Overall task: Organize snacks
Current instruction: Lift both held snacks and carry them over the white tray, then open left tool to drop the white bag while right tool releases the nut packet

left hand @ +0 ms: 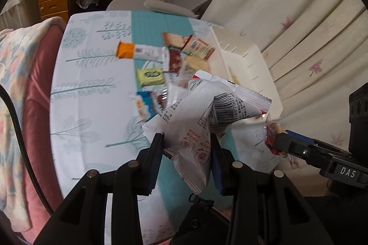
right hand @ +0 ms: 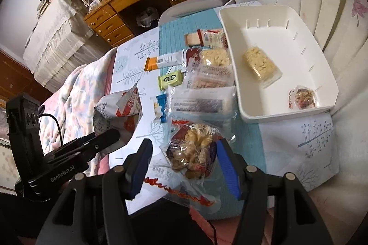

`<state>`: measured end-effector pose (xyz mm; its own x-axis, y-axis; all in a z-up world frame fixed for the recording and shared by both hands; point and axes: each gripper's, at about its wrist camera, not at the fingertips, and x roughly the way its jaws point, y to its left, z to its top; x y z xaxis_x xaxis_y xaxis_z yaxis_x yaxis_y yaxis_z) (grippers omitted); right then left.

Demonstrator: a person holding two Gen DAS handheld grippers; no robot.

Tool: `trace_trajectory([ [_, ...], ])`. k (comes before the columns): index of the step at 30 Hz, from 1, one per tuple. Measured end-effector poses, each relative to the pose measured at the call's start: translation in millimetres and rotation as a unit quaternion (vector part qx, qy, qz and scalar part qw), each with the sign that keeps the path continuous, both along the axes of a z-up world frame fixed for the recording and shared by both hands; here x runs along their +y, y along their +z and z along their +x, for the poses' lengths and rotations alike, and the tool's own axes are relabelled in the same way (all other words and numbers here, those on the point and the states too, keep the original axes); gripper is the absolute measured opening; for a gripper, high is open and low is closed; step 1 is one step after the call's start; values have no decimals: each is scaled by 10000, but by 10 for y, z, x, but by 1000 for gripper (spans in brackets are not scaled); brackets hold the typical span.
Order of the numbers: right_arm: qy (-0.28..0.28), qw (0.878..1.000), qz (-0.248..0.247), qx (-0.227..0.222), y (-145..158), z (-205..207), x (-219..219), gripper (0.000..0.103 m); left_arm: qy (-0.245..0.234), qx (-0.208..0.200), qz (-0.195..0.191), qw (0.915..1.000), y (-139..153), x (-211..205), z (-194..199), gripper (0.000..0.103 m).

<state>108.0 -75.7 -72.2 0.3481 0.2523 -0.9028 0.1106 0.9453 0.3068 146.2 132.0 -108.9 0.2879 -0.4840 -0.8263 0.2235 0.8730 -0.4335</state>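
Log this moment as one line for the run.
left gripper: shut on white packet | right gripper: shut on clear snack bag | white bin: two snacks inside

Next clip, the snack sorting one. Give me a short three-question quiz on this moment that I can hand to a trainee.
1. True or false: the white bin is empty.
2. What is clamped in the left gripper?
A. the orange-ended bar
B. a white crinkled packet with a barcode
C. the green packet
3. Fill in: the right gripper holds a clear packet of pale ______ pieces.

Key
1. False: the bin holds two items, a clear pack of pale puffed pieces and a small round wrapped snack.
2. B: the white packet sits between the left gripper's fingers.
3. Puffed: the clear packet.
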Motion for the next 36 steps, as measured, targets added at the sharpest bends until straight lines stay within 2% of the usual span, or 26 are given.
trace_trajectory([
  [10, 306, 9995, -14, -53, 87, 100, -652, 58, 147, -267, -103, 9995, 165, -809, -17, 37],
  [22, 595, 9979, -244, -124, 31, 251, -1526, 59, 325, -269, -303, 9986, 42, -1799, -28, 38],
  [29, 655, 9959, -566, -273, -62, 433, -1943, 59, 428, -268, -346, 9981, -38, -2239, 54, 38],
  [36, 656, 9956, -603, -289, -154, 539, -2157, 61, 512, -455, -236, 9974, -34, -2506, 125, 40],
])
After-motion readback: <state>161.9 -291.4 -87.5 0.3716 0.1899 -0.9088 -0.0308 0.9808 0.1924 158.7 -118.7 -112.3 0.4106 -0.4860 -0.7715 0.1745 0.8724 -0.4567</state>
